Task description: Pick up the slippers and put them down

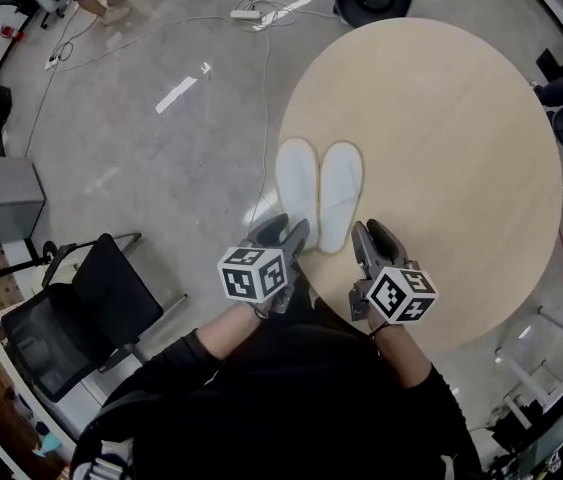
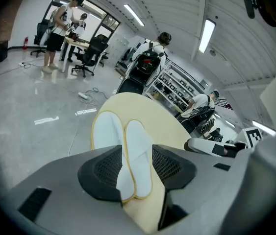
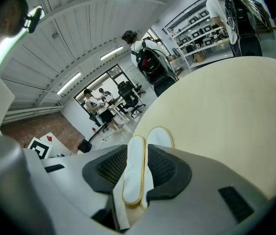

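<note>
Two white slippers with yellow edging lie side by side, soles down, near the round table's close left edge: left slipper (image 1: 298,176), right slipper (image 1: 341,193). My left gripper (image 1: 285,232) hovers at the heel of the left slipper, jaws apart with nothing between them. My right gripper (image 1: 373,236) is just right of the right slipper's heel, also open and empty. In the left gripper view the pair (image 2: 138,148) shows through the gap between the pads (image 2: 103,170). In the right gripper view the slippers (image 3: 135,163) appear between the pads (image 3: 164,168).
The light wooden round table (image 1: 461,148) stretches away to the right. A black office chair (image 1: 81,313) stands on the floor at the left. A cable and power strip (image 1: 246,13) lie on the grey floor beyond. People stand at desks in the background (image 2: 62,21).
</note>
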`<state>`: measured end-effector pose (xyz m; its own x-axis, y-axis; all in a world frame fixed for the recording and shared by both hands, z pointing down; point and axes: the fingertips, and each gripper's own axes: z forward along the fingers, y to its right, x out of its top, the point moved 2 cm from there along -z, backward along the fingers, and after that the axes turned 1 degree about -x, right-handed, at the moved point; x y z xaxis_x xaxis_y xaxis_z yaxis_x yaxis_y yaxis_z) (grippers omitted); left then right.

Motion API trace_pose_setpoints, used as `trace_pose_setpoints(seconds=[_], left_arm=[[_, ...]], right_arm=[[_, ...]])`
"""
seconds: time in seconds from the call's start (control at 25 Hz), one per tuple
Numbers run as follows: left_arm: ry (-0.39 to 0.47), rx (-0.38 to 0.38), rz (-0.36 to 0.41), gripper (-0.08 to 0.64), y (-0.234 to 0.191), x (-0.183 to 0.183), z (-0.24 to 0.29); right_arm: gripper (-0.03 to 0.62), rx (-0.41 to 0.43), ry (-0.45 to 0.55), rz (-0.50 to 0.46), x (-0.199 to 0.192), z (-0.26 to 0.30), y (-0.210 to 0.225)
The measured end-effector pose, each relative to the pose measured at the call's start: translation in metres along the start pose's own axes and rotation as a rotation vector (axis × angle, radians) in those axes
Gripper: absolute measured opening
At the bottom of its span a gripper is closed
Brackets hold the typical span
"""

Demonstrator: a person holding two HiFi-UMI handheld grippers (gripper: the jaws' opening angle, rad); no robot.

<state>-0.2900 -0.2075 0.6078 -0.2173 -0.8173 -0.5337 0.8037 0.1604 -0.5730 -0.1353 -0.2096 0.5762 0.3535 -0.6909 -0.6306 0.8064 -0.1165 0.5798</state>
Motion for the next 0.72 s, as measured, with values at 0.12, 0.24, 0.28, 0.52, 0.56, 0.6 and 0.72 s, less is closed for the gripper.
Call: trace_pose_setpoints(seconds=[0.12, 0.24, 0.28, 0.52, 0.56, 0.6, 0.72], left_arm=[[-0.023, -0.003, -0.007, 0.184, -0.013, 0.008, 0.015], [-0.047, 0.004, 0.006, 0.184, -0.023, 0.014, 0.036], [-0.056, 0.006, 0.01, 0.184, -0.026, 0.015, 0.044], [-0.115, 0.013, 0.048, 0.184, -0.032, 0.018, 0.082], [-0.123, 0.02, 0.057, 0.184, -0.034, 0.017, 0.085], [-0.131, 0.028, 0.066, 0.184, -0.035, 0.017, 0.088], [-0.145, 0.053, 0.094, 0.184, -0.039, 0.014, 0.094]], right_arm=[[0.12, -0.032, -0.016, -0.021, 0.001, 0.023, 0.007], [0.12, -0.077, -0.042, -0.036, 0.0, 0.045, 0.025], [0.12, -0.09, -0.052, -0.042, -0.002, 0.053, 0.032], [0.12, -0.113, -0.123, -0.089, -0.01, 0.091, 0.053], [0.12, -0.112, -0.138, -0.102, -0.013, 0.097, 0.053], [0.12, -0.111, -0.154, -0.109, -0.015, 0.102, 0.053], [0.12, -0.109, -0.184, -0.115, -0.02, 0.113, 0.052]])
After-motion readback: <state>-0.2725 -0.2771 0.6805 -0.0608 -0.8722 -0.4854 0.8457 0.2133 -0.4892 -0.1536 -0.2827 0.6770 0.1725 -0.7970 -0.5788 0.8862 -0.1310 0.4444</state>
